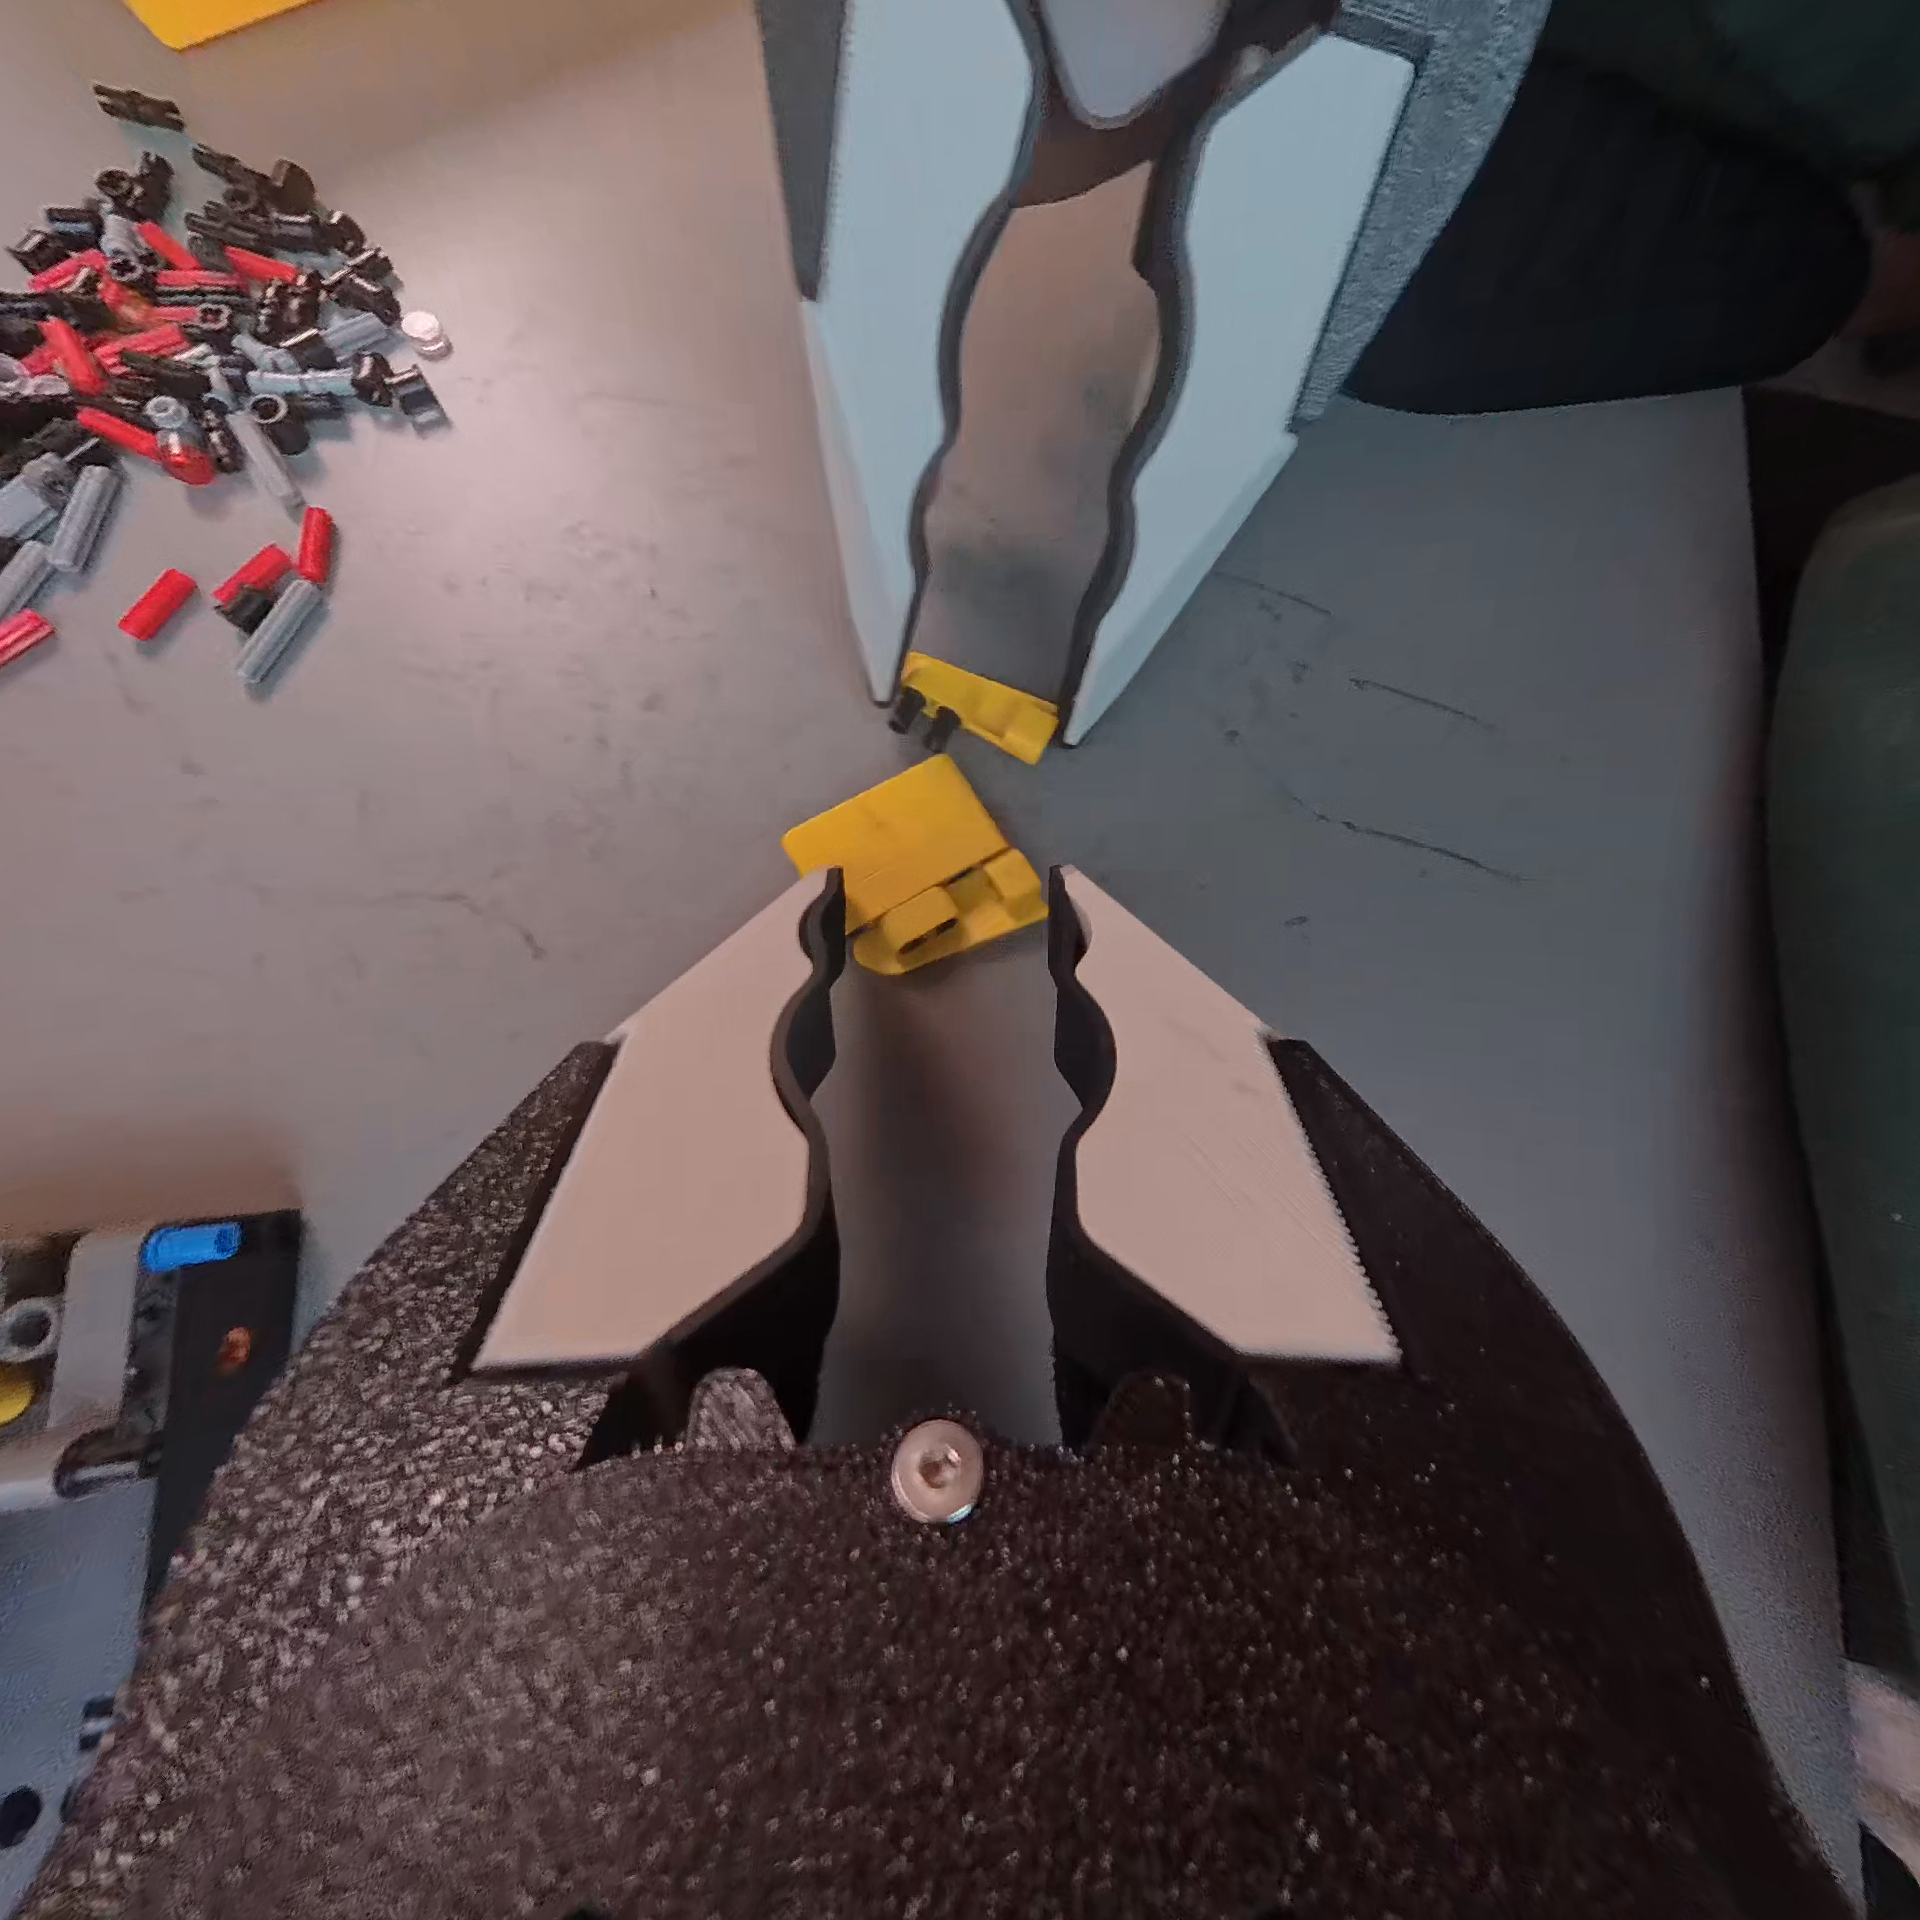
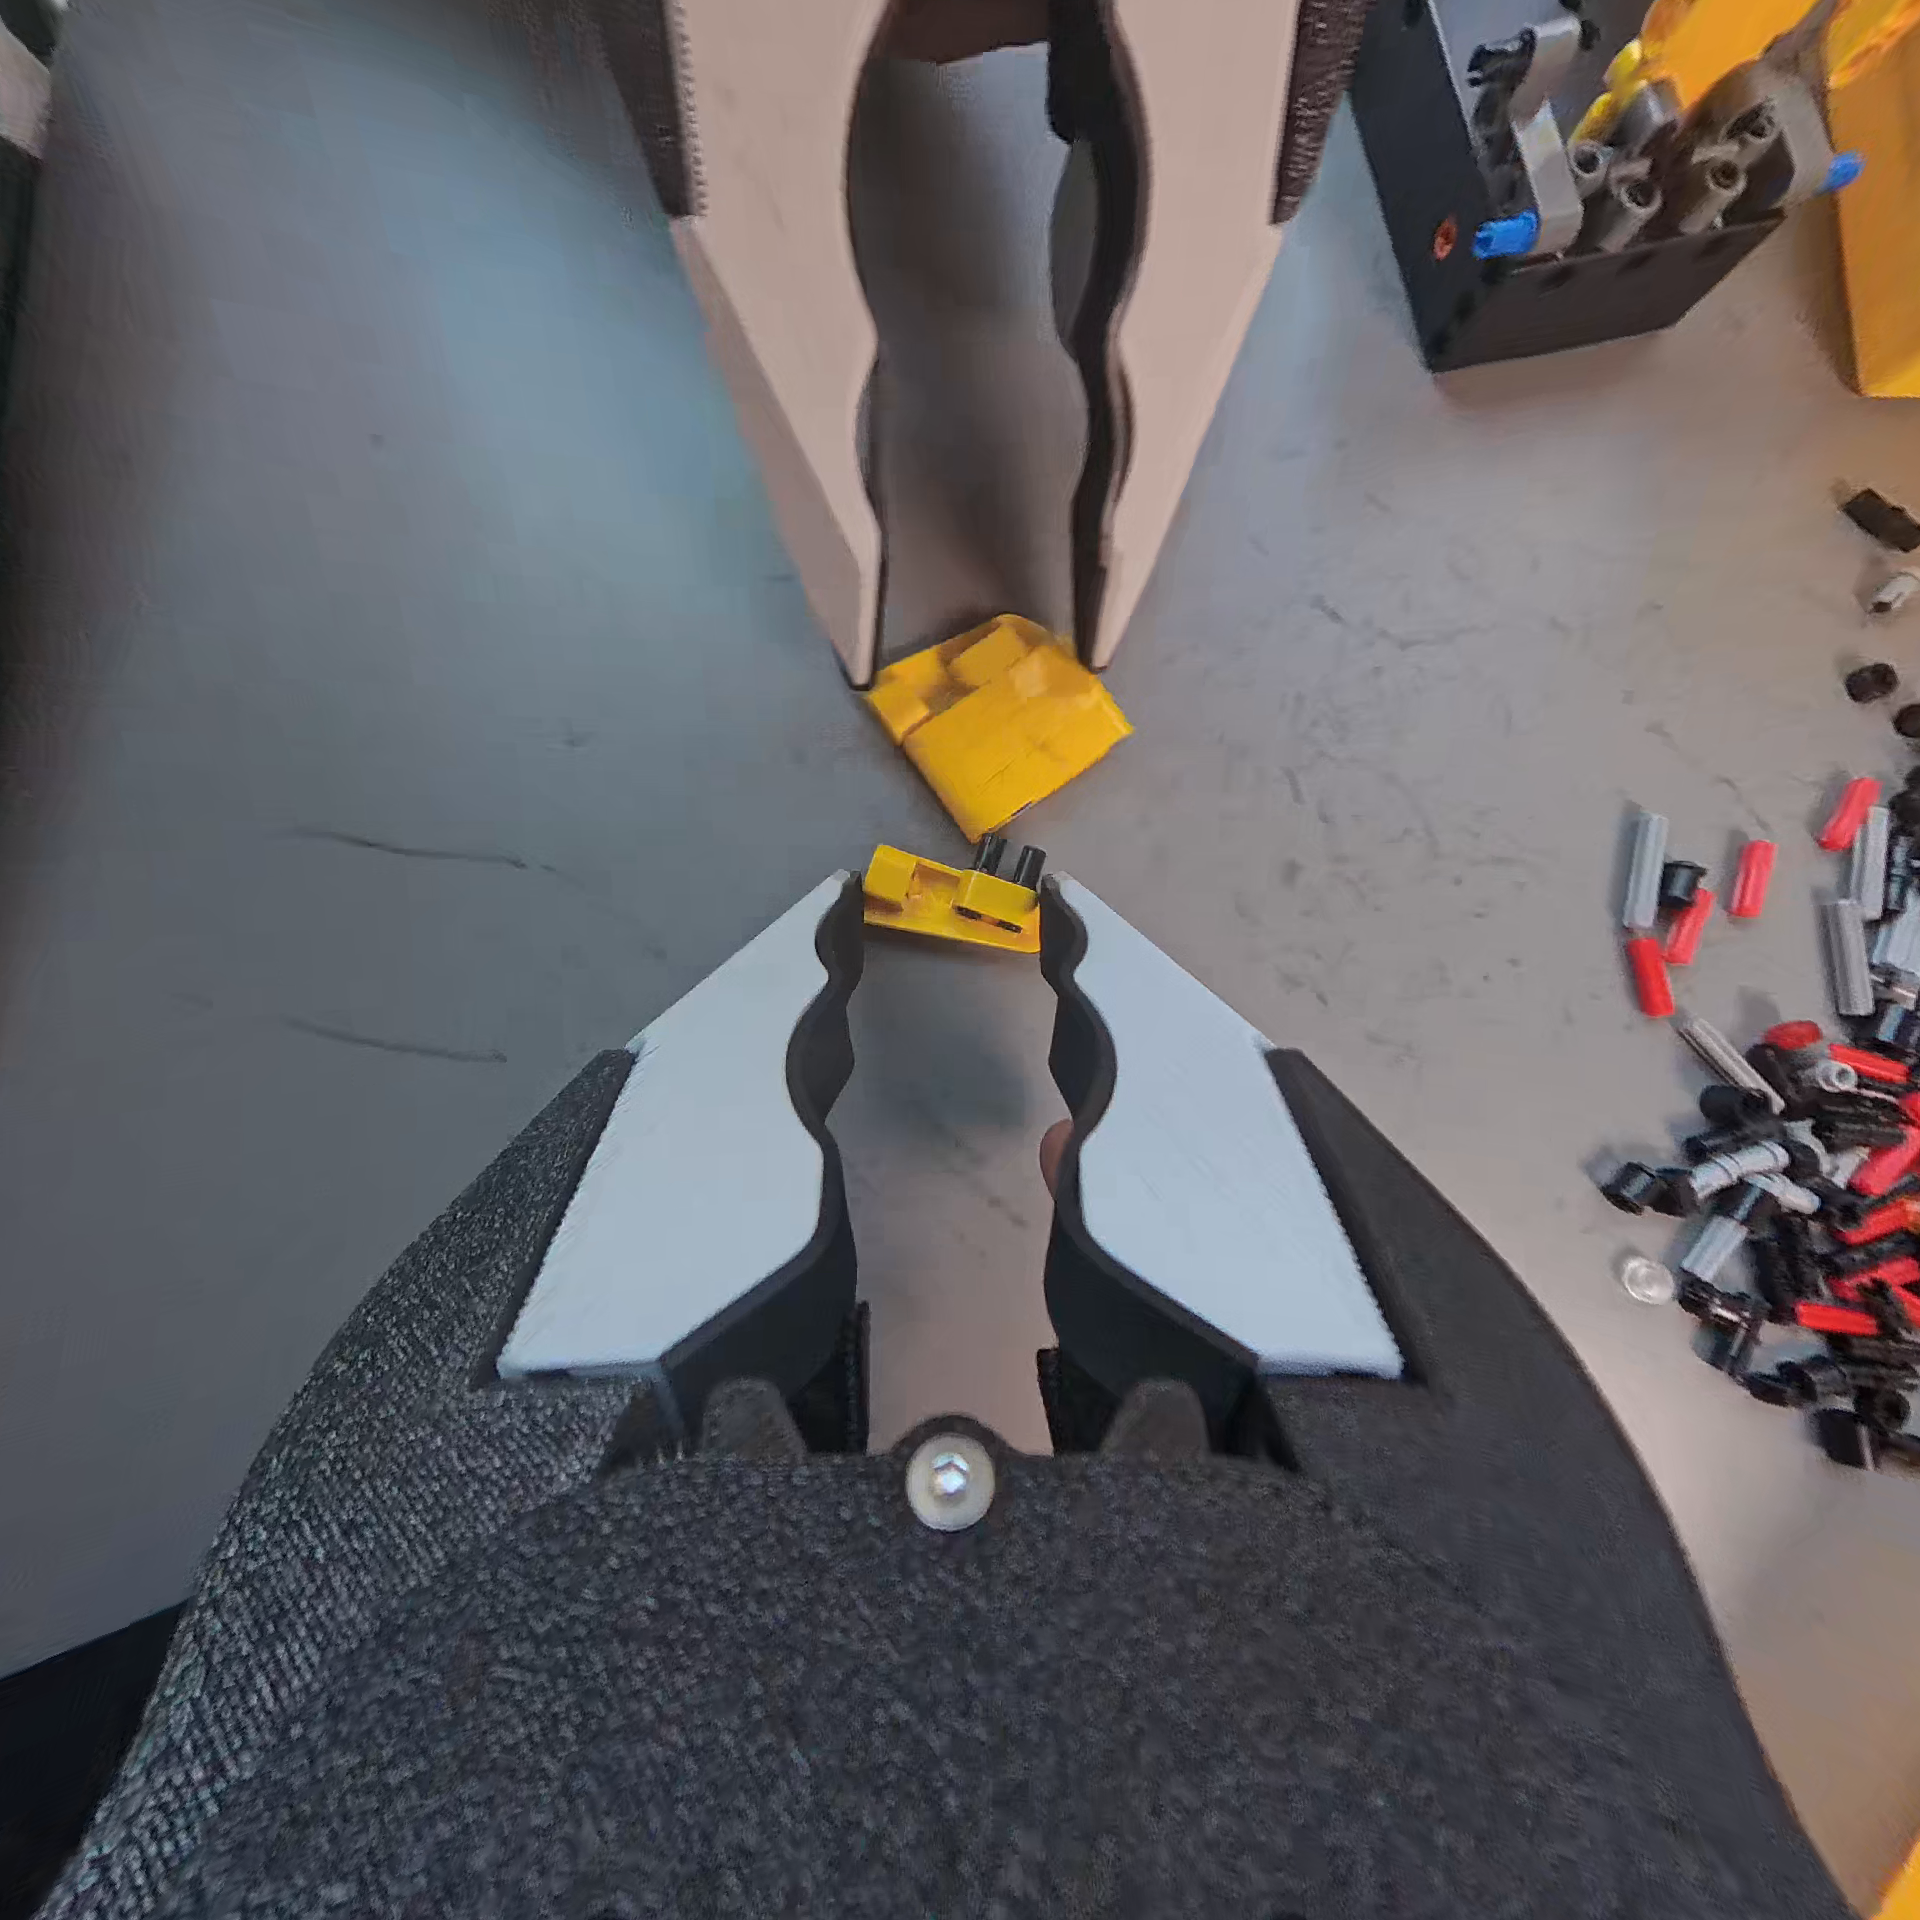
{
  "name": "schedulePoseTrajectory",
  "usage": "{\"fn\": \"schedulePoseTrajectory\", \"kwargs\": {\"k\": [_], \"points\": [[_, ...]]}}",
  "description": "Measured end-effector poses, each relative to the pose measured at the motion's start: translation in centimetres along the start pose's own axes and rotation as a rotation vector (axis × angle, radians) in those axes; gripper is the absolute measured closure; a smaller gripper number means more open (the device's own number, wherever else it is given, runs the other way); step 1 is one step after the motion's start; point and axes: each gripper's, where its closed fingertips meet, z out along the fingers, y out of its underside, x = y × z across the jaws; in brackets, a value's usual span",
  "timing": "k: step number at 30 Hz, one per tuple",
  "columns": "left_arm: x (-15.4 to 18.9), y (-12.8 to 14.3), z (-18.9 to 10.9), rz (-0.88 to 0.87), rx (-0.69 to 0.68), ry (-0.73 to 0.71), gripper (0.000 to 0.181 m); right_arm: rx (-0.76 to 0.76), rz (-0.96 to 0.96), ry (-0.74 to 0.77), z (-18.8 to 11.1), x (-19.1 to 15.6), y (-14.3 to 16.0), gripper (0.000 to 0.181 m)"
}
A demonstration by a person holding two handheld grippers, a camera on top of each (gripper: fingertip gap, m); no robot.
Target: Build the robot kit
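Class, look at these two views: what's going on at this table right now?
A person works two hand-held grippers facing each other over a grey table. The right hand-held gripper grips a small yellow piece with black pins between its fingertips. The left hand-held gripper is around a larger yellow panel, though whether it is gripping it is unclear. The two yellow parts are close but not joined. A pile of red, grey and black pins lies to one side, and a black part-built model sits nearby.

A loose heap of red, grey and black pins sprawls on the grey table right of the right gripper, black box far ahead.
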Motion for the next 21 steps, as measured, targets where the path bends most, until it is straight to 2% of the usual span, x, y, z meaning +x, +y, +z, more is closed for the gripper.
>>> {"fn": "schedulePoseTrajectory", "kwargs": {"k": [4,8,10,14,16,21], "points": [[-1.2,-0.1,-1.3,-0.046,0.045,-0.016,0.141,0.011,-0.067,-0.038,0.4,-1.8,-0.7,0.148],[-0.7,-0.5,-2.1,-0.1,0.089,0.05,0.132,0.037,-0.019,-0.005,-0.5,-0.8,-0.4,0.148],[0.0,-0.3,-1.8,-0.107,0.084,0.085,0.122,0.048,0.007,-0.005,-1.0,-0.6,-0.2,0.148],[0.6,0.6,-0.4,-0.044,0.01,0.059,0.115,0.046,0.004,-0.009,-1.0,-0.6,-0.1,0.148],[0.6,0.8,0.1,-0.013,-0.013,0.041,0.116,0.038,-0.012,-0.02,-0.7,-0.8,-0.1,0.148],[-0.1,1.1,0.3,0.05,-0.034,-0.011,0.137,0.009,-0.068,-0.065,0.0,-1.4,-0.3,0.148]]}}
